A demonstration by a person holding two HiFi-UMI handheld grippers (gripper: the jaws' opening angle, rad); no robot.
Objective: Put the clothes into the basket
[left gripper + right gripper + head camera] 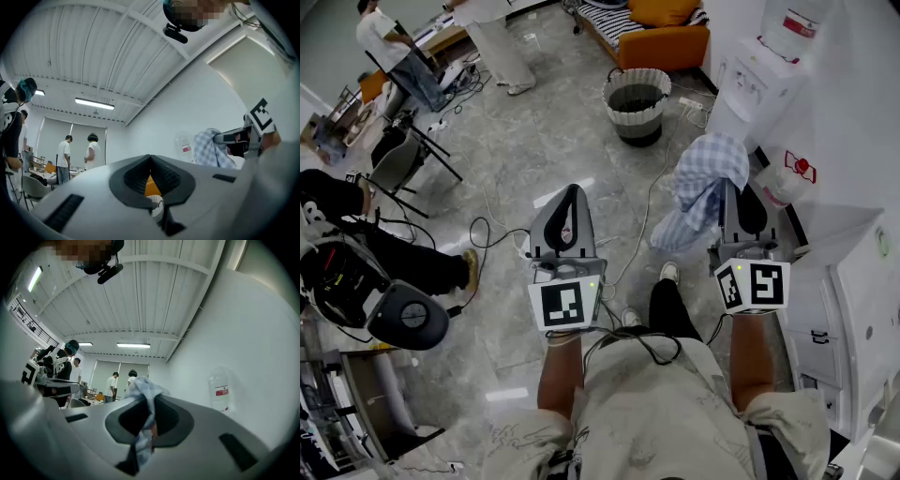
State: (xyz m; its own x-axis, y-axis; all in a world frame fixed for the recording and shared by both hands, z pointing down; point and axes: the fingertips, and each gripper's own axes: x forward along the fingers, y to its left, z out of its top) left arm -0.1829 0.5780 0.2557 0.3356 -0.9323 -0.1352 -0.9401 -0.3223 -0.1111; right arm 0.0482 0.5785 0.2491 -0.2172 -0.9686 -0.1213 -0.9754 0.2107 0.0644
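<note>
One crumpled checked cloth (709, 169) droops from the right hand-held gripper (729, 193).

cloth (709, 178): soft checked weave | floor (534, 141): glossy stone | basket (636, 94): perhaps plastic

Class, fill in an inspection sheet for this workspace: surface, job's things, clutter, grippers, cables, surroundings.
Surface: grey marbled floor, glossy.
Job's things: checked cloth, held up; basket on the floor ahead, apart from it.
Clutter: black chair at left.
Grippers: left gripper shut, empty; right gripper shut on checked cloth.
Cables: white cable trailing across the floor.
Surroundings: water dispenser, orange sofa, people standing far left.
</note>
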